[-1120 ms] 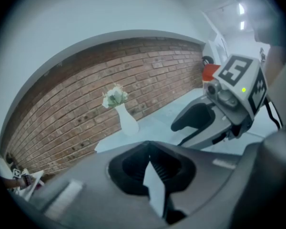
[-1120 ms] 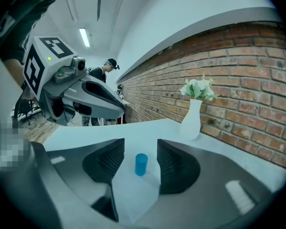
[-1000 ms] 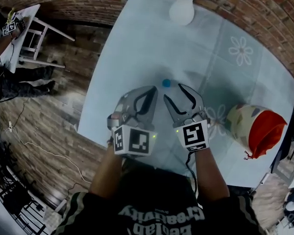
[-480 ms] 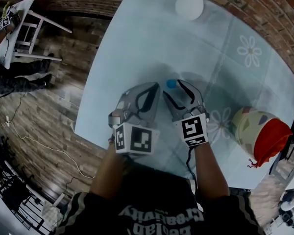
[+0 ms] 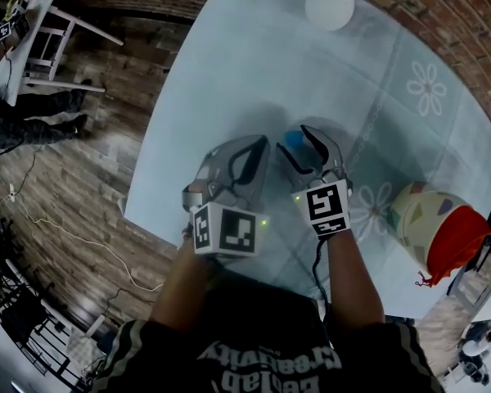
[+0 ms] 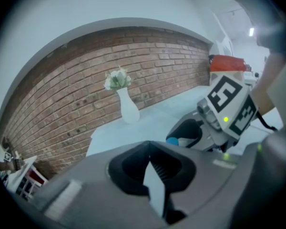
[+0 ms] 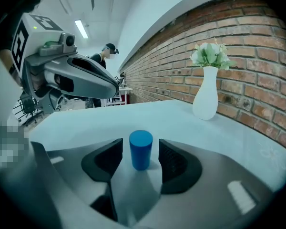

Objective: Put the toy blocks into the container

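Block (image 7: 141,149) of plain blue: a short round cylinder with a flat top and smooth sides, no marks on it. It stands upright on the pale bench (image 7: 181,123), right between the two jaws of the right claw (image 7: 140,157). Those jaws stand apart, with a narrow gap on each side of the block, so neither dark ribbed pad touches it.

Just beside it, on the person's left, is the left claw (image 6: 151,168). Its jaws are together and nothing sits between them. From the head view both claws point away from the person, each with its cube of square markers toward the camera.

Off to the right, near the bench edge and well apart from the block, sits the container (image 5: 432,223). It is a soft cream one with coloured shapes on the outside and red at its mouth.

Farther along the bench, faint flower prints (image 5: 426,88) show in the cloth. At the far end a white vase (image 7: 205,97) holds pale flowers, with a brick wall (image 7: 257,46) behind it. A person (image 7: 105,54) stands in the distance beyond the left claw.
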### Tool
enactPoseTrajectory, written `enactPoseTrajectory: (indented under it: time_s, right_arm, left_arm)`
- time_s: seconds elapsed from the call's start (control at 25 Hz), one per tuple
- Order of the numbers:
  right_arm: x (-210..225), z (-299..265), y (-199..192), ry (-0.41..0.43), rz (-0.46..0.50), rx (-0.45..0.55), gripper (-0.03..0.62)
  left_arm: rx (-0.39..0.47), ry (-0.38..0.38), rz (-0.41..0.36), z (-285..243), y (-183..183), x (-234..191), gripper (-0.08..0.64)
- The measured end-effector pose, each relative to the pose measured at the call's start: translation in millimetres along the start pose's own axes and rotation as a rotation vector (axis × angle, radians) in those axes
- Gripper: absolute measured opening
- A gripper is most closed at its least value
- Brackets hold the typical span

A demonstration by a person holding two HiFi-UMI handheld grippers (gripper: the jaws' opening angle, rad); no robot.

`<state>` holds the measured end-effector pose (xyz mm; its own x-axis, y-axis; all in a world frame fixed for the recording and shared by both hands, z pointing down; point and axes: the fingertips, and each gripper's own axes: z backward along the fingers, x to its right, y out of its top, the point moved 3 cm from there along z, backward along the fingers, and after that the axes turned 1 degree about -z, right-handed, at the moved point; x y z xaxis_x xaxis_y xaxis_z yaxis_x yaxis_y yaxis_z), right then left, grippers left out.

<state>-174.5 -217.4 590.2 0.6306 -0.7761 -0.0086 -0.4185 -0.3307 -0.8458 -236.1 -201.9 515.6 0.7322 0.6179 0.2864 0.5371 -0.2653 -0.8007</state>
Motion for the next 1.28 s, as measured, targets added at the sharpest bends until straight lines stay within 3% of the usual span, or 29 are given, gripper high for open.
enactPoseTrajectory:
  time_s: [0.08, 0.12, 0.16, 0.68, 1.28]
  right_arm:
    - [1, -4, -2, 0.004, -0.007, -0.001, 0.241]
    - [0, -4, -2, 0.006, -0.002, 0.0, 0.155]
    - [0, -4, -2, 0.008, 0.01, 0.0, 0.147]
    - [-1, 18, 17, 0.0, 0.042, 0.02, 0.146]
    - [-10, 116, 91, -0.045, 0.036, 0.138, 0.146]
  left_arm:
    - [-0.005, -0.001, 0.001, 0, -3, -1, 0.003]
    - [-0.007, 0.0, 0.002, 0, -4, -2, 0.003]
    - [-0.009, 0.001, 0.003, 0, -5, -3, 0.003]
    - [0.013, 0.002, -0.001, 2, 8, 0, 0.003]
    - [0.097, 0.024, -0.067, 39, 75, 8, 0.003]
